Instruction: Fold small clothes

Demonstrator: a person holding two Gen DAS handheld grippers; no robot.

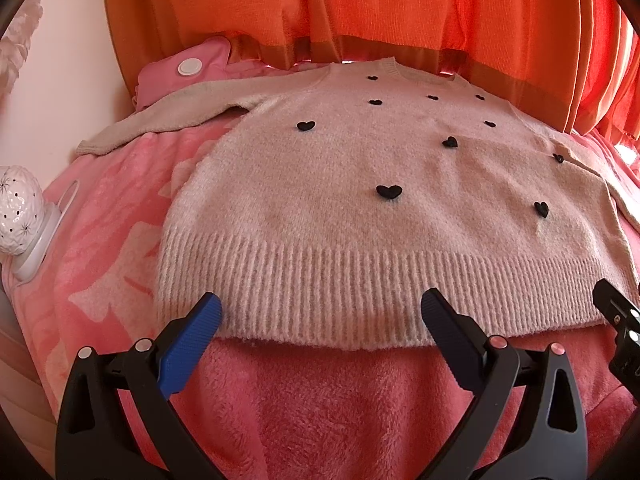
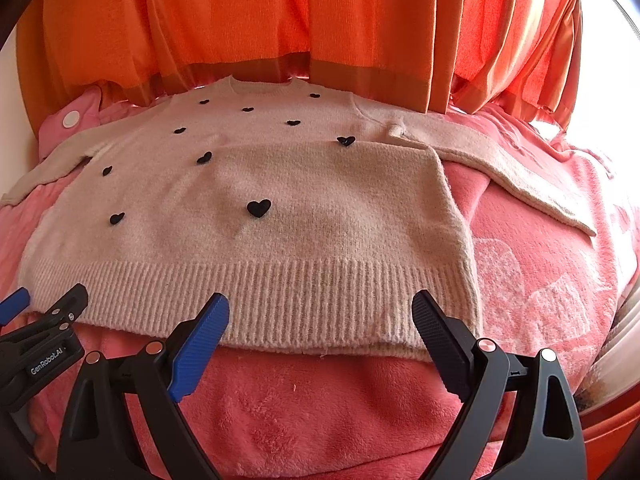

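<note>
A cream sweater with black hearts is laid flat on a pink blanket. The left hand-held gripper and right hand-held gripper are held spread apart at its ribbed hem, with nothing gripped.

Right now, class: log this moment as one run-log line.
stage: pre-grasp | left claw: open at hem | right claw: open at hem | sweater: flat, unfolded, on pink blanket

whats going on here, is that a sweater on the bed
A person holds two handheld grippers over a small pale pink sweater with black hearts, spread face up on a pink blanket. The left gripper and right gripper are both open at the ribbed hem, gripping nothing. Both sleeves lie spread out; no fold has been made yet.
</note>
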